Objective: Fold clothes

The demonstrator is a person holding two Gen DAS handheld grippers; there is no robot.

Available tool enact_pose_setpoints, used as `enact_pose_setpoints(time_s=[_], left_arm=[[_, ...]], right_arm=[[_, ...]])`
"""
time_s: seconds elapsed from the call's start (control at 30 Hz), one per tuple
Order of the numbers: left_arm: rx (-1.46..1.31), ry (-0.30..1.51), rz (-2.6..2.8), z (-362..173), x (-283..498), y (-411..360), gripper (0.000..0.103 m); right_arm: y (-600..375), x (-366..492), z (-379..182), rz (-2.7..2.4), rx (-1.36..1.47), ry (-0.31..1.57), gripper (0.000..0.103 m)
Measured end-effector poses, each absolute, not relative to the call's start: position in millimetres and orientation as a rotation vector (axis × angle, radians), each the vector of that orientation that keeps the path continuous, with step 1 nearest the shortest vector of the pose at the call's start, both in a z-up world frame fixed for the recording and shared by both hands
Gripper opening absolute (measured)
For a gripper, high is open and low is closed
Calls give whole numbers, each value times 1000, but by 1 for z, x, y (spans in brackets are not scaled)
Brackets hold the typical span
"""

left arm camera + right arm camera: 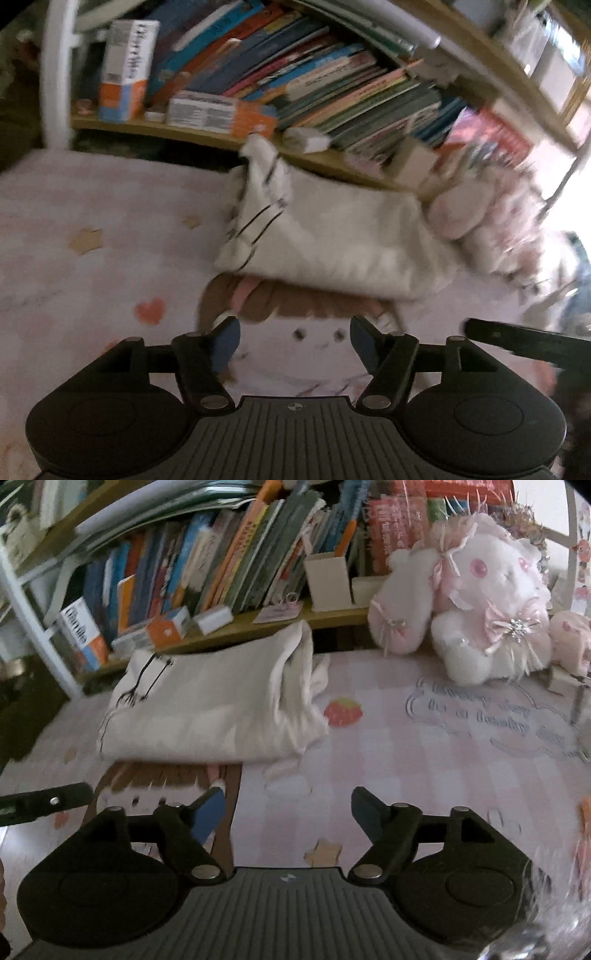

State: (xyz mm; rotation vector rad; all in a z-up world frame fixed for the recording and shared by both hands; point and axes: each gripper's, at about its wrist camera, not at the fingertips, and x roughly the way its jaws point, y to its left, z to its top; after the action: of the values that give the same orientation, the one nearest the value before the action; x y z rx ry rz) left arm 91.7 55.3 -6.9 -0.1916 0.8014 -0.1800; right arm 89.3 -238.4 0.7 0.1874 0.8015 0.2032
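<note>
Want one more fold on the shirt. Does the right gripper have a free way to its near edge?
Probably yes: the right gripper is open and empty, with only bare bedsheet before the folded shirt.

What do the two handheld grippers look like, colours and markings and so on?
Both match. The left gripper and right gripper have black linkage arms with silver pivot pins, blue finger pads, round black side housings and a ribbed grey body bearing a small circular mark.

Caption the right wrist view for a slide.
Open right hand-held gripper above the pink sheet, facing a folded white garment and plush toy.
</note>
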Motion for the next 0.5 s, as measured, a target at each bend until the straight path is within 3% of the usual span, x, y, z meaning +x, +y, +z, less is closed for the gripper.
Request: enact_pose_setpoints(time_s=[0.17, 0.23, 0.4, 0.5], left_arm=[[-161, 790, -106, -8, 66, 48, 68], [-163, 768, -94, -5, 56, 47, 75], [-151, 727, -94, 5, 39, 40, 76], [-135, 707, -92, 8, 33, 35, 82]], right_arm=[[-229, 54, 3, 183, 142, 757, 89], [-226, 44, 4, 186, 128, 746, 90], [-222, 29, 3, 187, 83, 742, 93], [-222, 22, 3, 160, 79, 744, 96]])
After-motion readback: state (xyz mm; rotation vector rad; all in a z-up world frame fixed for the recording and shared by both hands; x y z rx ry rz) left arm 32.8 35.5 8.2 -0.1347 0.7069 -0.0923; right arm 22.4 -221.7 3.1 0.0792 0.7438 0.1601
